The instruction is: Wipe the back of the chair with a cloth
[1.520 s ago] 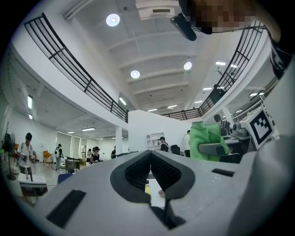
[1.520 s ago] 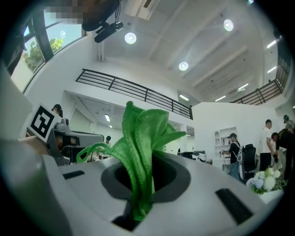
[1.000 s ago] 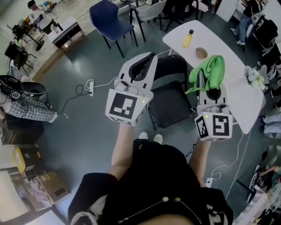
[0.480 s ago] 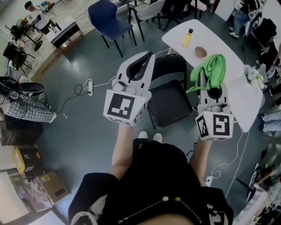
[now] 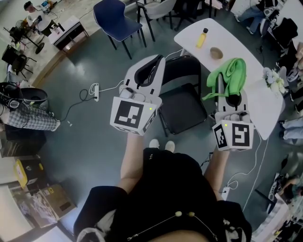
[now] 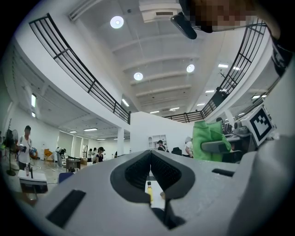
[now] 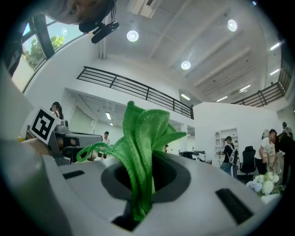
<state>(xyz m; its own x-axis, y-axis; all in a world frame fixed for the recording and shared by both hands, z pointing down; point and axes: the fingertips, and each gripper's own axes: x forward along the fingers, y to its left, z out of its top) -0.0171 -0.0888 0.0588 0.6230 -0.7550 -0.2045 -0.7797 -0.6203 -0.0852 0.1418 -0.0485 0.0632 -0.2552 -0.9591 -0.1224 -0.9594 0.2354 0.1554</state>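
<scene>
The green cloth (image 5: 229, 75) is clamped in your right tool (image 5: 225, 90), whose jaws are closed on its lower folds while the rest bunches up and spills over the tips. In the head view it hangs just right of the black chair (image 5: 182, 106), over the near edge of the white table (image 5: 255, 104). That chair stands straight ahead of you with its seat toward you and its back (image 5: 182, 68) next to the table. Your left tool (image 5: 158, 61) has its jaws together, tips meeting with nothing between them, and sits over the left edge of the chair back; you cannot tell from these views whether it touches. The floor (image 5: 94, 137) is smooth grey-blue, and it is open to the left of the chair, while the table closes off the right side and the far side. On the table you have one yellow bottle (image 5: 202, 38), one brown bowl (image 5: 216, 53) and one bunch of pale flowers (image 5: 274, 80). Three chairs show clearly: the black one, a blue chair (image 5: 116, 21) and a pale chair (image 5: 158, 9) farther off. Two power strips lie on the floor with trailing cables, one to the left (image 5: 97, 92) and one by your right side (image 5: 226, 193).
</scene>
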